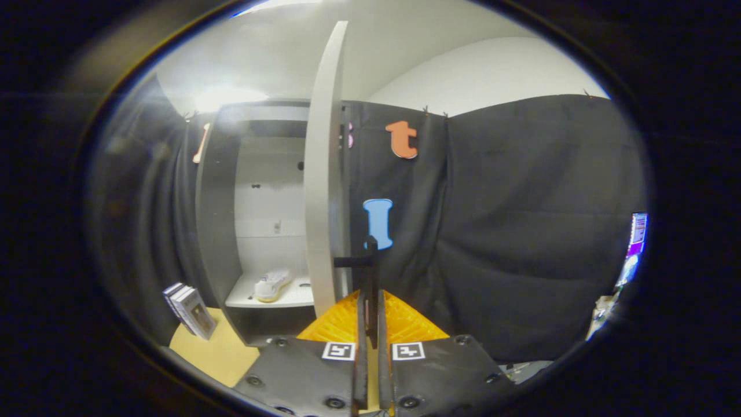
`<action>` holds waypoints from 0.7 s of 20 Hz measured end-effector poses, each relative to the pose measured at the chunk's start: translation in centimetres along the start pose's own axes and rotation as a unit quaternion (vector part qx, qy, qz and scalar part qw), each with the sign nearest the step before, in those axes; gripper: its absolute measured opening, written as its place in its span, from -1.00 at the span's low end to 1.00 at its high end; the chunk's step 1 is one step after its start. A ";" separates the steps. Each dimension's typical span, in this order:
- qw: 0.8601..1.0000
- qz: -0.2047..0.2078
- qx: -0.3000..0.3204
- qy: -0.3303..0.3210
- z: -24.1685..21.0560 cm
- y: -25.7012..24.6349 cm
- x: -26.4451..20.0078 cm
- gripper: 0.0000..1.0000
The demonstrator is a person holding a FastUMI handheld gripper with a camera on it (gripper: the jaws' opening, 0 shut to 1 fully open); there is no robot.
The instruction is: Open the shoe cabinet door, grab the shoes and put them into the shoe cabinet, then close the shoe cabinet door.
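Shoe (272, 285) sits on the cabinet's bottom shelf (292, 298), so the gripper (370, 292) is clamped on the door's black handle (363, 260), probably to swing the door (322, 174) closed.

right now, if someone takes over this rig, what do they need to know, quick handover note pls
Gripper: fingers closed on the black handle of the cabinet door.
Door: swung wide open, seen edge-on just ahead of the fingers.
Shoe: a white one lies on the bottom shelf inside the shoe cabinet.
Done: door opened, shoe placed inside.
Left: swing the door shut and let go of the handle.
Nearby: a small box stands on the floor beside the cabinet, away from the door.
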State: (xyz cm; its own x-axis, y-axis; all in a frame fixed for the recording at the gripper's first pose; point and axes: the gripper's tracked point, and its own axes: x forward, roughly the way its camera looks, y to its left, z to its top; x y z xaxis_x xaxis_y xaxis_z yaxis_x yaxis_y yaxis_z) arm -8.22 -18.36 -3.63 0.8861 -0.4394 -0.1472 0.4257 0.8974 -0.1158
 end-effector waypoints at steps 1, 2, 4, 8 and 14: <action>1.000 -0.011 0.008 0.005 -0.2 -1.1 0.2 -0.91; 1.000 -0.023 0.012 0.006 -0.4 -2.1 0.0 -0.95; 0.999 -0.031 0.012 0.006 -0.4 -2.5 -1.0 -0.94; 1.000 -0.029 0.009 0.006 -0.7 -2.9 -1.6 -0.94; 0.999 0.028 0.007 0.019 -2.4 1.1 -0.9 -0.93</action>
State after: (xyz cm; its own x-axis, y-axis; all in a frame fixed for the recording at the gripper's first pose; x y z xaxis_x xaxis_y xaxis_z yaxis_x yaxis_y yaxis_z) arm -9.03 -17.06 -5.96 0.9011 -0.3894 -0.1906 0.3784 0.9210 -0.0926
